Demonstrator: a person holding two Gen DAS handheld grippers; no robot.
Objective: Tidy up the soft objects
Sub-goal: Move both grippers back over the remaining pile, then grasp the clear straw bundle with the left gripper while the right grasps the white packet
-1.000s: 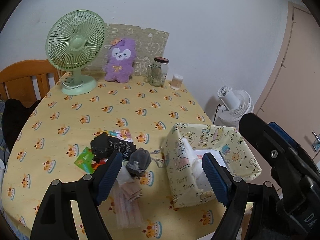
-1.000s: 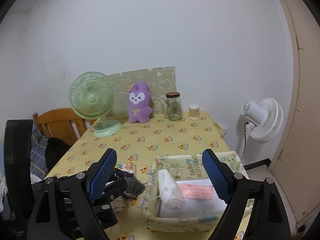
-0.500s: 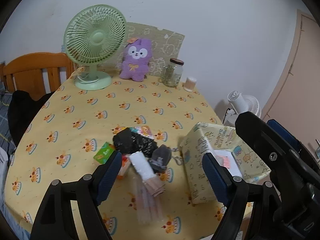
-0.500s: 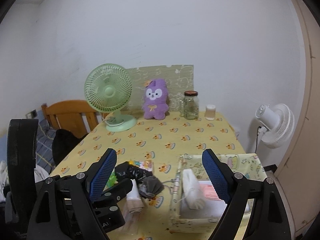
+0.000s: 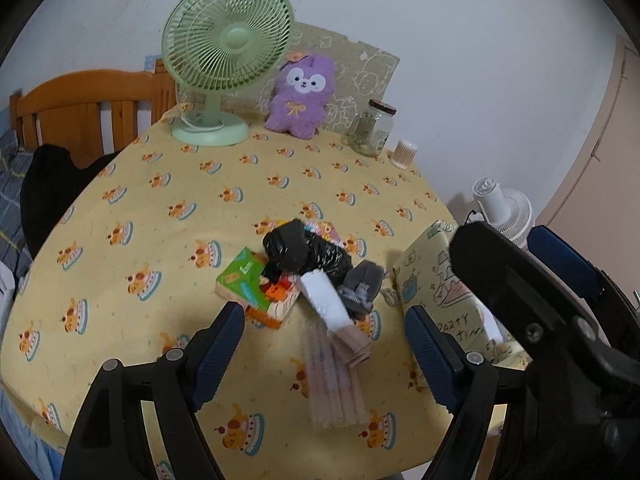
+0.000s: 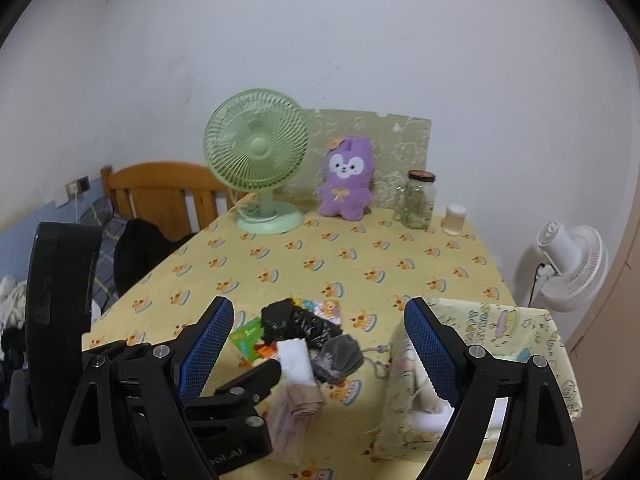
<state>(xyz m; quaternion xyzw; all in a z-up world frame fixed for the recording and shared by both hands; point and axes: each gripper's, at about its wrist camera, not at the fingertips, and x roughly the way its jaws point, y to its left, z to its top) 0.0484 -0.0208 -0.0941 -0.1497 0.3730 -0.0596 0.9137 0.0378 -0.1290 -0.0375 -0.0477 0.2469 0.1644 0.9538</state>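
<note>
While both the left gripper (image 5: 324, 338) and right gripper (image 6: 318, 350) hang spread and empty, pinch the white roll (image 5: 325, 298) just left of the fabric bin (image 5: 436, 280) at mid-length.

The worktop (image 5: 120, 216) wears a matt yellow printed cloth. On it, the black bag (image 5: 306, 254) looks like crinkled glossy plastic, the grey sock (image 5: 362, 284) soft knitted cloth, the white roll (image 5: 326, 304) matt fabric. The storage box (image 6: 500, 332) is printed fabric, soft-sided. The purple plush (image 5: 300, 96) is fluffy. The desk fan (image 5: 228, 48) is smooth green plastic, the jar (image 5: 370, 128) clear glass. The chair (image 5: 88, 108) is varnished wood. Each tool, left tool (image 5: 324, 344) and right tool (image 6: 318, 344), has matt black plastic arms, metal screws and rough blue pads (image 6: 206, 348).
</note>
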